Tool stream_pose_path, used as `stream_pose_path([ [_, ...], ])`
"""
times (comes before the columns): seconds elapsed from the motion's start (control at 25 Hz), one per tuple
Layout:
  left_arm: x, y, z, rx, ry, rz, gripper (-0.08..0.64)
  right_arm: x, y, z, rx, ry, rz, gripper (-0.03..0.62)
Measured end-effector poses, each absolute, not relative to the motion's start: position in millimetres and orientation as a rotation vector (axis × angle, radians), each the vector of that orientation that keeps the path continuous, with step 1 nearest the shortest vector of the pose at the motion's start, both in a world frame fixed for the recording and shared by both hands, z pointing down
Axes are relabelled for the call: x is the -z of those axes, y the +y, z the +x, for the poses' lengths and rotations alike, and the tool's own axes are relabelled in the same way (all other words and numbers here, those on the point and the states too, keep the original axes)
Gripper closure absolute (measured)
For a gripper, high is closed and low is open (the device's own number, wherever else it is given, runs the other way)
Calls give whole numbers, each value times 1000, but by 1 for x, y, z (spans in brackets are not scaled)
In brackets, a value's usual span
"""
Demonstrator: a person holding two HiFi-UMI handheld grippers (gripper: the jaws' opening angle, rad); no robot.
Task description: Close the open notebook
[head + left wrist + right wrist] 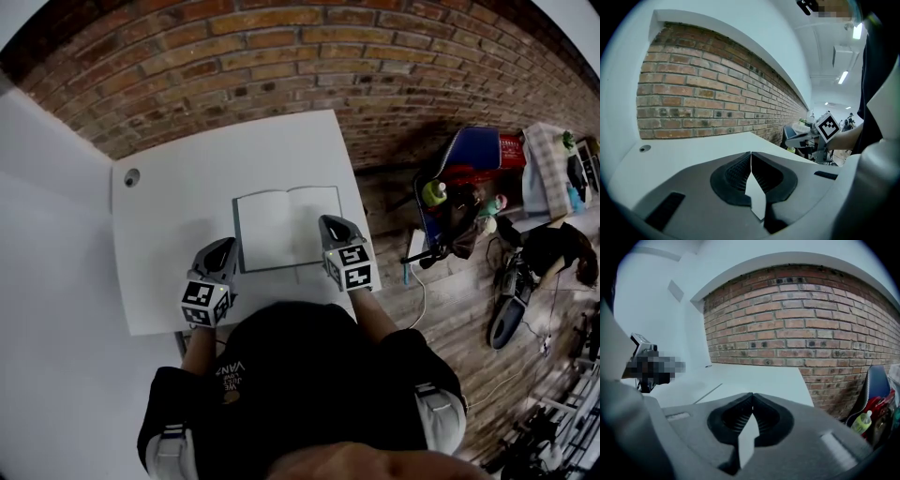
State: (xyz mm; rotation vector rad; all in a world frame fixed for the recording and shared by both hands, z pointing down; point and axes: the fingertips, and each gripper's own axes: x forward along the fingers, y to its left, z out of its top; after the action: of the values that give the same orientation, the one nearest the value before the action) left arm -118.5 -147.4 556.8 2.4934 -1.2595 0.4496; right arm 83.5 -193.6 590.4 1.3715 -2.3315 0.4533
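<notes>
An open notebook [286, 225] with blank white pages lies flat on the white table [169, 281], its spine running away from me. In the head view my left gripper [226, 246] sits just off the notebook's lower left corner. My right gripper [330, 223] is over the lower right corner of the right-hand page. Seen from the left gripper view, the left gripper [751, 153] has its jaws together and nothing between them. My right gripper [752, 393] likewise has its tips meeting and holds nothing. Its marker cube [827, 126] shows in the left gripper view.
A brick wall [281, 66] backs the table. A round cable hole [131, 176] is near the table's far left corner. To the right, on the wood floor, stands a blue chair [473, 155] with clutter, a green bottle [433, 193] and cables.
</notes>
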Motion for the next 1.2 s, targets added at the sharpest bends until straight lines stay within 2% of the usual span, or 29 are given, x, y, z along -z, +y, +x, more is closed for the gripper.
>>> stream_pose_path([
  [1.2,-667,-174,-133,-628,-1171,2122,548,-678,-205,96,-585,-2151,1283,594],
])
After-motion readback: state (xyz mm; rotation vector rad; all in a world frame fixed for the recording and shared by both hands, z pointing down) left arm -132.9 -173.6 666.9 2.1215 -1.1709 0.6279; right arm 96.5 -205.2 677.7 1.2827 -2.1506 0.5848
